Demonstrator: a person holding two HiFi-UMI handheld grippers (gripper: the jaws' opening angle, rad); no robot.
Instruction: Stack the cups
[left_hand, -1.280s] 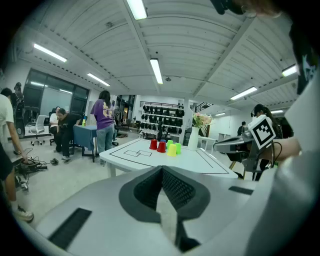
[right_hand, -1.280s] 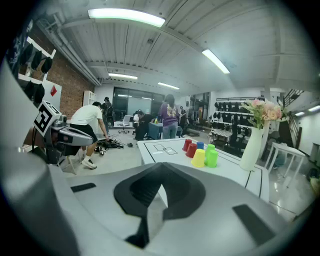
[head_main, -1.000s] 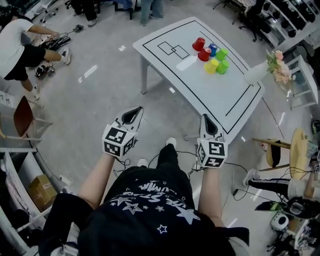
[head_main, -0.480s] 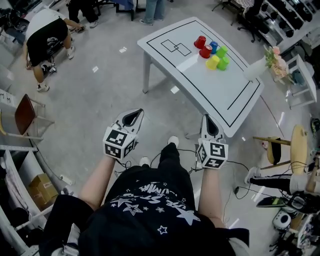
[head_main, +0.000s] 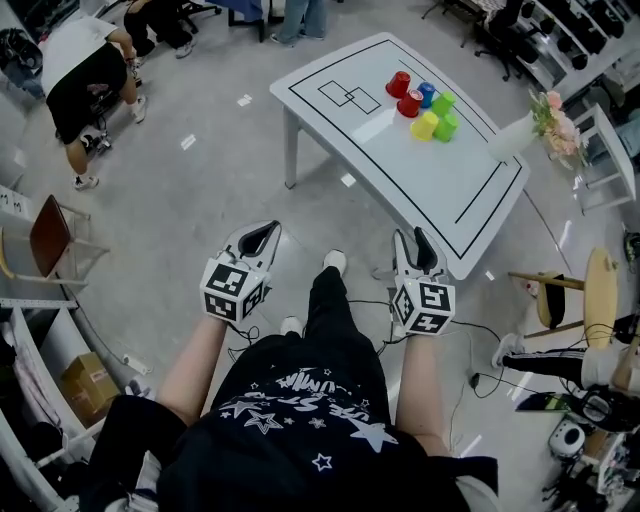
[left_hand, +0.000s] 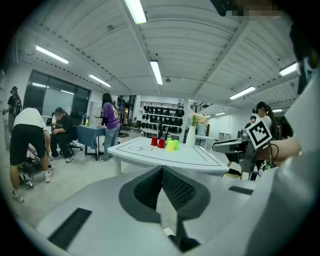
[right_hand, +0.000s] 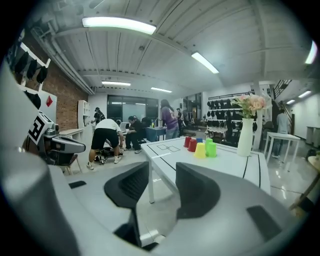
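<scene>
The left gripper (left_hand: 162, 169) has its jaws pressed together, with nothing between them. The right gripper (right_hand: 161, 175) has its jaws apart; they have just been opening, and only bare floor shows in the gap. Both grippers point forward and slightly down, short of the near edge of the white table (head_main: 430, 200). The cups (head_main: 422, 108), red, blue, green and yellow, stand mouth-down in a loose cluster on the table's far part, well ahead of both pairs of jaws. A white vase with flowers (head_main: 518, 142) stands right of the cups.
</scene>
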